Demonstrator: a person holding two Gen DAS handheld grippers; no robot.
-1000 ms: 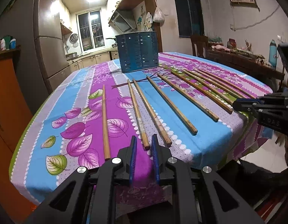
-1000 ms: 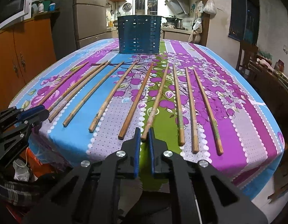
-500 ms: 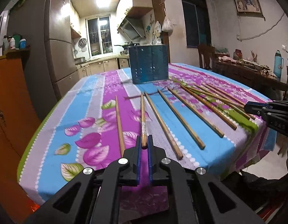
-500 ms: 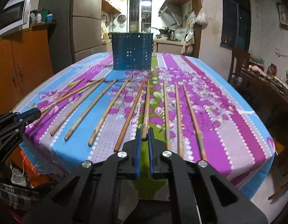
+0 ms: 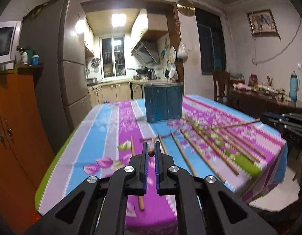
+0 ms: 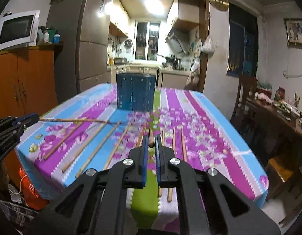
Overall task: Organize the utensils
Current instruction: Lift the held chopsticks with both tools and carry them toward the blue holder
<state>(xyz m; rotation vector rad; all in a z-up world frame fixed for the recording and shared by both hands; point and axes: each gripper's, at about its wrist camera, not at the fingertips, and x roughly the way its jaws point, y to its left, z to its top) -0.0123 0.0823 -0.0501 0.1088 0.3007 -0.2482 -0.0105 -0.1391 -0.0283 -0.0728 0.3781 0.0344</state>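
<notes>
Left claw (image 5: 150,150) clenched on one wooden chopstick (image 5: 151,148), gripped at its near end and raised off the table (image 5: 103,121). Right claw (image 6: 150,142) likewise clamped on a second chopstick (image 6: 151,137), held clear of the cloth. Remaining chopsticks (image 6: 96,148) lie fanned along the near edge of the table. Blue slotted utensil holder (image 5: 163,102) stands upright at the far edge, well apart from both claws.
</notes>
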